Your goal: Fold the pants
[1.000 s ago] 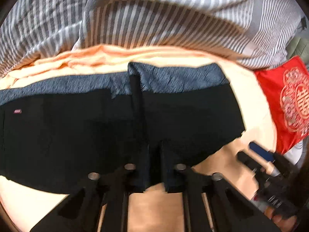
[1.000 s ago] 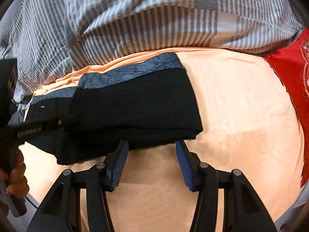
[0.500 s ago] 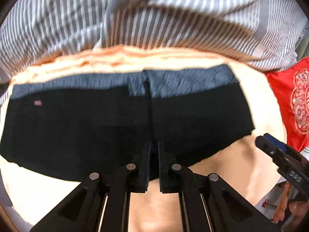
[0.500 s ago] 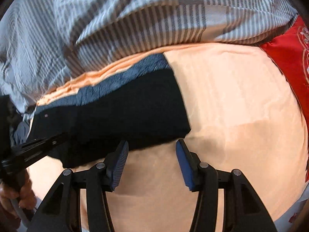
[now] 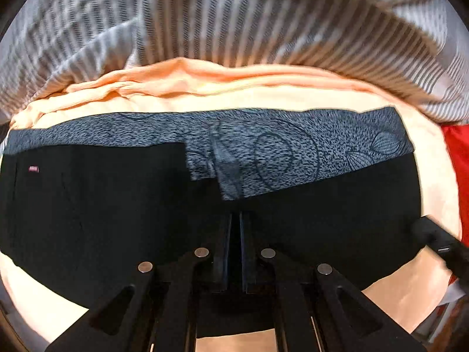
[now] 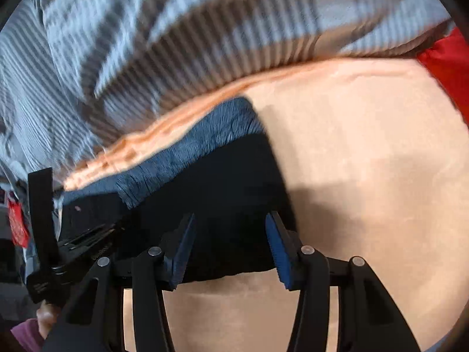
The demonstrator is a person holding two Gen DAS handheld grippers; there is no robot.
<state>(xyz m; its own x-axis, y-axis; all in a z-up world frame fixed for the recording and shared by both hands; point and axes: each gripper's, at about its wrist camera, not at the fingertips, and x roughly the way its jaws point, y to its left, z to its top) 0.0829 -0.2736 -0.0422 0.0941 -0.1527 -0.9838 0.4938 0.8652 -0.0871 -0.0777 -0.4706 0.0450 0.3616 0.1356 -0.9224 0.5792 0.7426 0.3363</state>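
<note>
1. The pants (image 5: 117, 220) lie flat on the peach sheet (image 5: 263, 99) of the bed, black with a blue-grey patterned band (image 5: 293, 152) along the far edge. Part of the garment is already doubled over itself, so two layers show ahead of the left claw.
2. The left claw (image 5: 235, 220) points straight down with its fingers together. Dark cloth surrounds the tips, which are pinched on a fold of the pants at the near edge.
3. Change, left side: a second ago the sheet showed just below the claw tips; now the pants fill the lower view on both sides of them. The claw has come down and in over the garment, carrying the fold across.
4. The right claw (image 6: 230, 243) stands with its blue pads (image 6: 278, 252) apart and nothing between them touching. The near right corner of the pants lies beneath the gap.
5. Change, right side: a second ago this claw hung short of the near edge, over bare sheet. It now straddles the corner.
6. Meaning for the task: the fold appears to be landing. The right claw is placed to pin or take the corner while the left lets go.
7. Beyond both claws lies a striped blanket (image 5: 234, 29); a red cushion (image 6: 445, 64) sits far right.
</note>
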